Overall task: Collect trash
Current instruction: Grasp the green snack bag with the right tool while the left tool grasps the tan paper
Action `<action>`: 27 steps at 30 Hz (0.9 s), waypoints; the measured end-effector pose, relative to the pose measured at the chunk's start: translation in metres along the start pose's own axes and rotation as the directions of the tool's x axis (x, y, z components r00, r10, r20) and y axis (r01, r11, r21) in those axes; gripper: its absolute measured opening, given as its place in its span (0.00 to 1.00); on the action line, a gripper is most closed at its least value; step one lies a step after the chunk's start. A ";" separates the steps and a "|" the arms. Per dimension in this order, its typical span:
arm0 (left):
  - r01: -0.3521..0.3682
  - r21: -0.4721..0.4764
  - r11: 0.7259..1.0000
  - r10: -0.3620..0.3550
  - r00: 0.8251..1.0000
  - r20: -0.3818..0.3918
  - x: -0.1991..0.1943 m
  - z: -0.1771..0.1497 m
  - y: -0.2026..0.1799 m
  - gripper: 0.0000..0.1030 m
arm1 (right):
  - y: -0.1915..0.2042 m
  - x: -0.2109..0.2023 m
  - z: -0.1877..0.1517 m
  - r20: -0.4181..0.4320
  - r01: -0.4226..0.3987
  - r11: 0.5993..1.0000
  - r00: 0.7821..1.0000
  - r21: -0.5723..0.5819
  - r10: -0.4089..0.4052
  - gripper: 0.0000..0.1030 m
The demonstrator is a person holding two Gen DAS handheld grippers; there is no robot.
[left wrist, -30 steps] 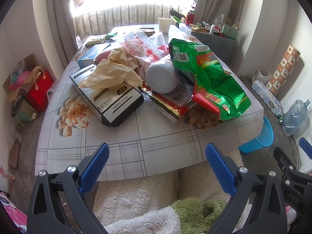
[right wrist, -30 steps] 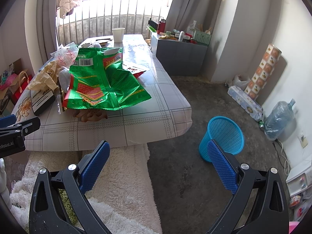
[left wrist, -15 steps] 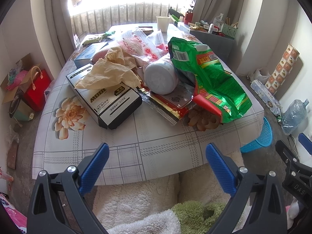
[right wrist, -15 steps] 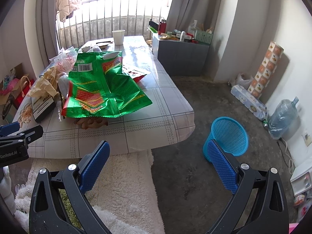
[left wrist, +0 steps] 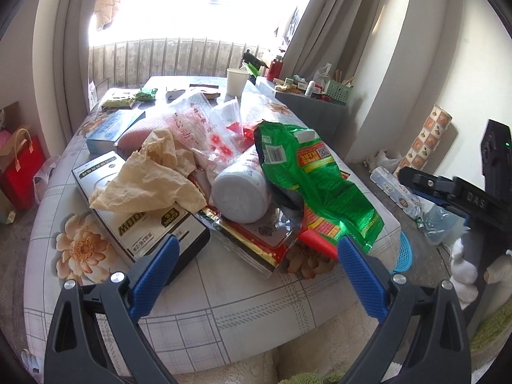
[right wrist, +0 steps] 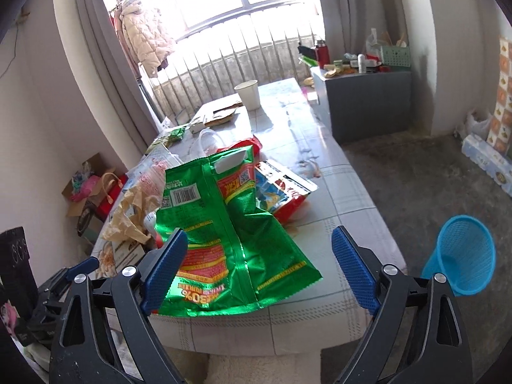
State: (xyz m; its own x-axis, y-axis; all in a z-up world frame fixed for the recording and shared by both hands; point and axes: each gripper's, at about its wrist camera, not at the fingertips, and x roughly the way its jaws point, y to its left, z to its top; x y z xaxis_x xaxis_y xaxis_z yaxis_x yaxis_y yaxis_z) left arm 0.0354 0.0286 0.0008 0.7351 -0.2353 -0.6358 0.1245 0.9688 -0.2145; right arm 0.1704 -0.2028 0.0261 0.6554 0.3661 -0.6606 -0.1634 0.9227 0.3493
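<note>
Green snack bag [right wrist: 230, 240] lying crumpled on the table [right wrist: 339, 198], directly ahead of the right gripper [right wrist: 256, 265], its near corner overhanging the table's front edge. Left pad overlapping the bag's near left corner in view; actual contact cannot be told. Right gripper jaws apart and just been closing, nothing clamped.

Left gripper [left wrist: 256, 272] jaws wide apart, empty, poised above the table's near edge. Ahead of it: black-and-white box [left wrist: 134, 220] under crumpled tan paper [left wrist: 150, 179], white canister [left wrist: 240, 192] on its side, foil wrappers [left wrist: 256, 240] beneath.

Blue basket [right wrist: 460, 256] on the floor, right of the table, well apart from the bag. Bare floor open between table and basket. White cup [right wrist: 248, 94] upright at the far end.
</note>
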 end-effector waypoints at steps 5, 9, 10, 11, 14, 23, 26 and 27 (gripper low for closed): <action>0.013 0.024 1.000 -0.013 0.999 0.029 0.007 0.014 0.001 0.94 | -0.010 0.061 0.028 -0.131 -0.161 0.986 0.978 0.040 0.165 0.65; 0.023 0.021 1.000 -0.023 1.000 0.007 0.020 0.023 0.003 0.94 | -0.010 0.096 0.035 -0.230 -0.189 0.982 0.955 0.018 0.188 0.61; 0.024 0.023 0.999 -0.024 1.000 0.004 0.023 0.025 0.003 0.94 | -0.009 0.101 0.035 -0.254 -0.194 0.981 0.949 0.003 0.189 0.60; 0.025 0.026 0.999 -0.025 1.000 0.001 0.026 0.025 0.003 0.94 | -0.007 0.106 0.035 -0.270 -0.195 0.981 0.945 -0.018 0.183 0.60; 0.031 0.038 0.999 -0.030 0.999 -0.015 0.033 0.026 0.004 0.91 | 0.000 0.115 0.032 -0.307 -0.194 0.978 0.938 -0.079 0.162 0.57; -0.080 0.055 0.995 0.080 0.997 0.007 0.030 0.036 0.043 0.85 | -0.001 0.128 0.027 -0.375 -0.193 0.970 0.918 -0.147 0.126 0.24; -0.153 0.067 0.986 0.153 0.988 0.012 0.028 0.046 0.066 0.85 | 0.000 0.127 0.029 -0.365 -0.197 0.970 0.922 -0.146 0.132 0.23; -0.161 0.061 0.985 0.161 0.987 0.004 0.029 0.049 0.073 0.85 | 0.000 0.124 0.030 -0.357 -0.196 0.970 0.925 -0.144 0.134 0.23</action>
State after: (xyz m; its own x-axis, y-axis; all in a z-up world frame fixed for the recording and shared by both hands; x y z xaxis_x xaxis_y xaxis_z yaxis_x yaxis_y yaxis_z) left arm 0.0985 0.0967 0.0028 0.7483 -0.0759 -0.6590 0.0451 0.9970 -0.0637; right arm 0.2740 -0.1608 -0.0360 0.3212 0.5049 -0.8012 -0.3932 0.8408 0.3722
